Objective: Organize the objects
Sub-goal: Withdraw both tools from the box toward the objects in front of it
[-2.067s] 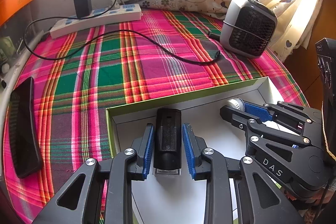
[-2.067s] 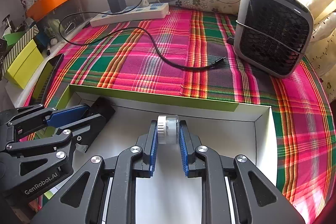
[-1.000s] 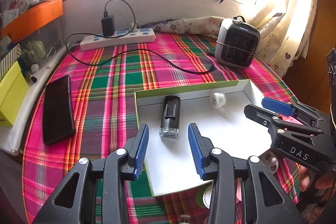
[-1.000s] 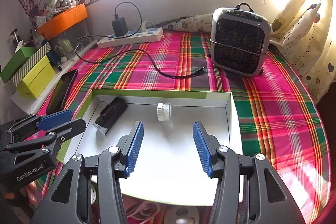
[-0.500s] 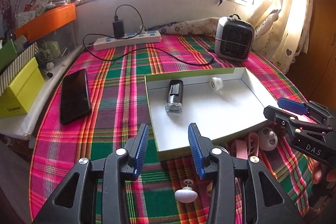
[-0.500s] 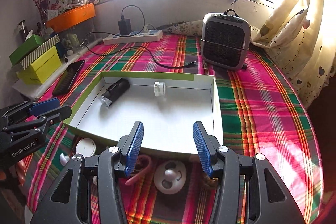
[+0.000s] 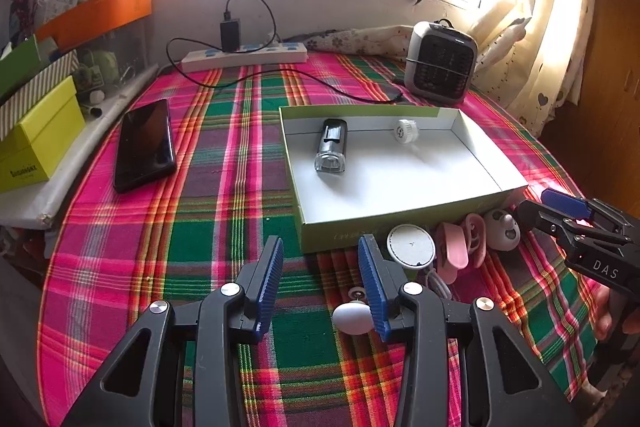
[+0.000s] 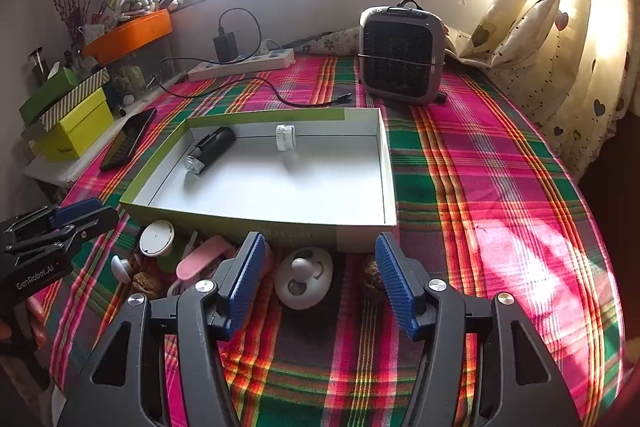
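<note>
A shallow white box with a green rim (image 7: 400, 225) lies on the plaid cloth. Inside it are a black torch-like device (image 7: 331, 147) and a white round cap (image 7: 406, 131). In front of its near wall lie a white disc (image 7: 411, 247), a pink clip (image 7: 454, 247), a white round piece with a face (image 8: 304, 277) and a white knob (image 7: 352, 319). My left gripper (image 7: 320, 267) is open over bare cloth, with the knob beside its right finger. My right gripper (image 8: 316, 275) hovers over the face piece with its jaws opening, and its pads touch nothing.
A black phone (image 7: 144, 143) lies left of the box. A power strip (image 7: 244, 57) with a charger and a loose cable (image 7: 320, 83) is at the back, and a small heater (image 7: 440, 63) at the back right. Yellow-green boxes (image 7: 40, 135) stand along the left edge. Curtains hang on the right.
Both grippers have drawn back from the box to its near side, leaving the torch and cap inside. The small items in front of the box came into view. The right jaws have widened.
</note>
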A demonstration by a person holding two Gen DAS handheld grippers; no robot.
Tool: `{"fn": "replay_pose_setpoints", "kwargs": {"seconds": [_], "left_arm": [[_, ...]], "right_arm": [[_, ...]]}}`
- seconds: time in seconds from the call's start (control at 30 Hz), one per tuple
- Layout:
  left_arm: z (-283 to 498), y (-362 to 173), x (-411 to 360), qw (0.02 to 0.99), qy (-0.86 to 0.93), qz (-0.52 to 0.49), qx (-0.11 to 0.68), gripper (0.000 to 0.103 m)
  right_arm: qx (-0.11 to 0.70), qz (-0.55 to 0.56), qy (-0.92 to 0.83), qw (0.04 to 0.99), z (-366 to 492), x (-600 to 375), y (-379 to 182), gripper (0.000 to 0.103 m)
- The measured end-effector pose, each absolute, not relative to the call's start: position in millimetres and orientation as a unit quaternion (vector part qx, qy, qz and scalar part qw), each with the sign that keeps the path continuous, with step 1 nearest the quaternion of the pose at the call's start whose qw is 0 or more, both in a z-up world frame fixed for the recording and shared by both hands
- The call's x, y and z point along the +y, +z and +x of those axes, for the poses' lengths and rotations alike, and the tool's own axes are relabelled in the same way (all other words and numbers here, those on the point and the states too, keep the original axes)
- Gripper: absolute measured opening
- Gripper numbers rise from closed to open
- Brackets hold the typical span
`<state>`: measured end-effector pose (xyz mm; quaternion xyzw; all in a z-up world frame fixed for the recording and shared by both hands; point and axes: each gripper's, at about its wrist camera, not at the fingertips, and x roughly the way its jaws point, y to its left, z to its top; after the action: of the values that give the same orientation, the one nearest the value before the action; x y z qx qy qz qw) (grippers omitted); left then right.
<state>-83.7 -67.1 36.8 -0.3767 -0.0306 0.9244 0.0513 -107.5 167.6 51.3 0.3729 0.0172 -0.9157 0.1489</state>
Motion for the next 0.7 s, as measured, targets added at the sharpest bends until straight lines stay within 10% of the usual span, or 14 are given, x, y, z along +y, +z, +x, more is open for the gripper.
{"fn": "replay_pose_setpoints", "kwargs": {"seconds": [0.7], "left_arm": [[-63.6,20.9,-46.6,0.132,0.912,-0.387,-0.044,0.041]], "right_arm": [[-0.004,0.393,-0.913,0.110,-100.2,203.8,30.2,0.059]]}}
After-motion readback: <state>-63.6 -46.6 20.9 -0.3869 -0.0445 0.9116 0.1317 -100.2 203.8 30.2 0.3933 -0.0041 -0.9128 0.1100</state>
